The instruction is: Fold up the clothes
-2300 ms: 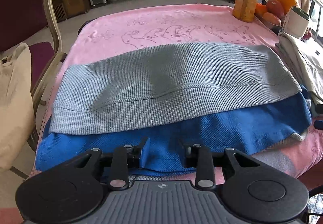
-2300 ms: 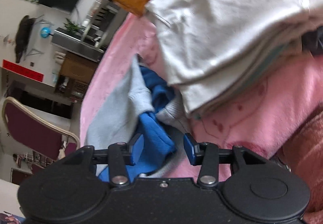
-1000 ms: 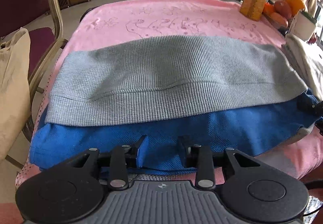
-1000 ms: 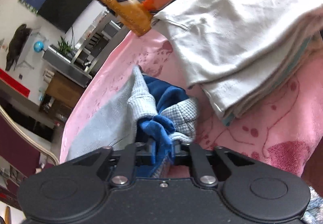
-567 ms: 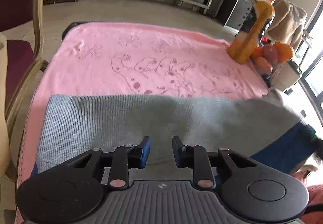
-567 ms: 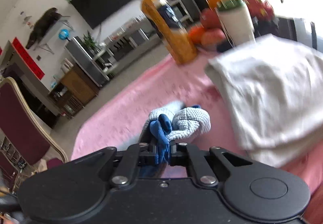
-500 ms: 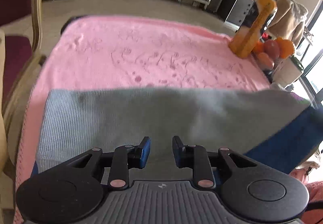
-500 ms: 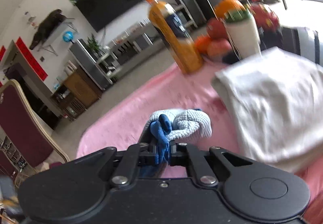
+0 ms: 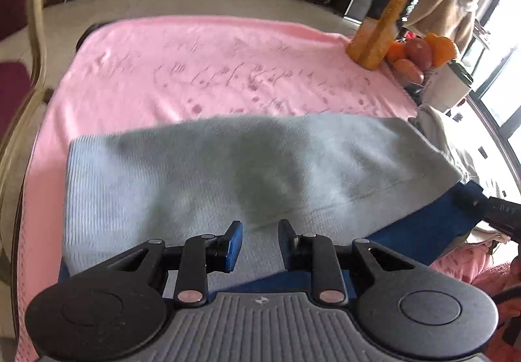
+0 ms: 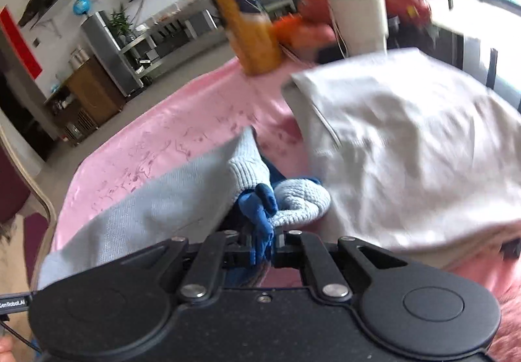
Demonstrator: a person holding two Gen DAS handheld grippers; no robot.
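The grey-and-blue waffle-knit sweater [image 9: 228,166] lies across the pink blanket-covered table [image 9: 195,68]. Right gripper [image 10: 263,244] is clamped on its bunched corner (blue layer pinched); left gripper [image 9: 257,241] hovers parted above the hem. Judged soft, limp, light: grip hems or corners.

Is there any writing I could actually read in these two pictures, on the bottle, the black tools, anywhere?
"GenRobot.AI": white print on the black strip at the left edge of the right wrist view.
"DAS": partial white print on the black gripper part at the right edge of the left wrist view; the rest is cut off.
Dark blue label of the orange juice bottle: too blurred to read.
Red wall banner: no legible characters.
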